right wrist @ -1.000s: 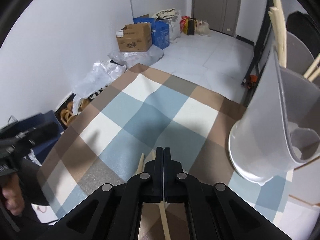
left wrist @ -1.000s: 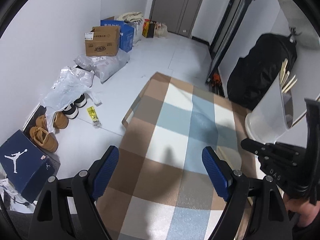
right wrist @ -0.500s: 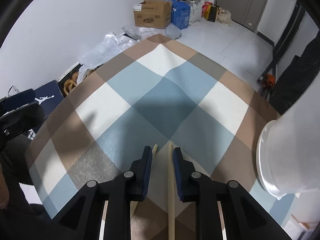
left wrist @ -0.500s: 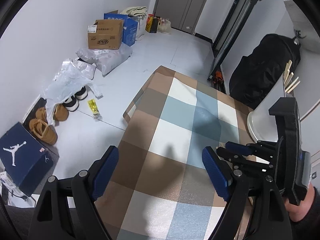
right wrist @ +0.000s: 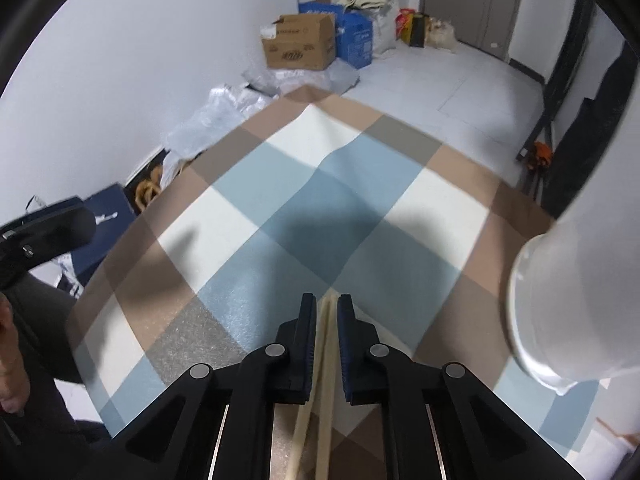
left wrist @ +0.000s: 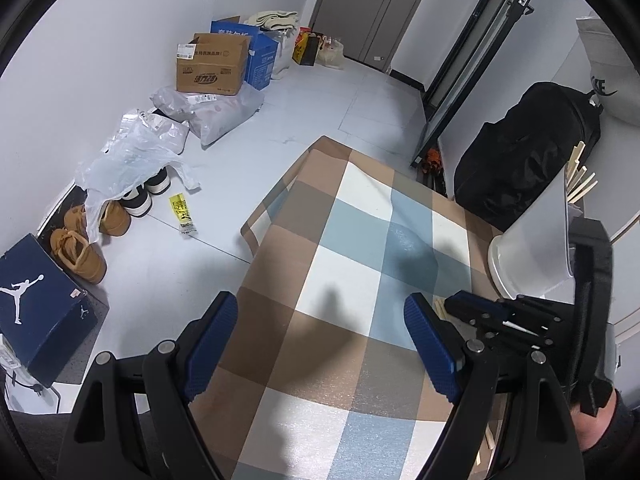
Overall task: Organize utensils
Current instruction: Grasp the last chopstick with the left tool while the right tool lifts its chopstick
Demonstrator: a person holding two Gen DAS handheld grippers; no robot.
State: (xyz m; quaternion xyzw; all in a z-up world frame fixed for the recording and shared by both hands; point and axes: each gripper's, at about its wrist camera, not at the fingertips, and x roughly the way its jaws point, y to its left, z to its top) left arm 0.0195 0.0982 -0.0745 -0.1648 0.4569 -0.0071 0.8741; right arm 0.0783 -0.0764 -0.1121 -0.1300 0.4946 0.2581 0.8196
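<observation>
Two wooden chopsticks (right wrist: 325, 364) lie on the checked tablecloth (right wrist: 304, 208), between the fingers of my right gripper (right wrist: 327, 308). Its jaws stand a little apart, one on each side of the sticks, not clamped. The white utensil holder (right wrist: 576, 288) stands at the right, with several chopsticks (left wrist: 580, 178) sticking out of its top in the left wrist view. My left gripper (left wrist: 320, 320) is wide open and empty above the cloth. The right gripper (left wrist: 516, 320) shows at its right, low by the white holder (left wrist: 532, 248).
The table's left edge drops to a grey floor with shoes (left wrist: 84, 240), plastic bags (left wrist: 132, 152), a cardboard box (left wrist: 212, 64) and a navy shoebox (left wrist: 36, 300). A black bag (left wrist: 528, 152) stands behind the table.
My right gripper has opened from shut and now straddles two chopsticks lying on the cloth, lower and nearer the holder's base. The left gripper stays open and has barely moved.
</observation>
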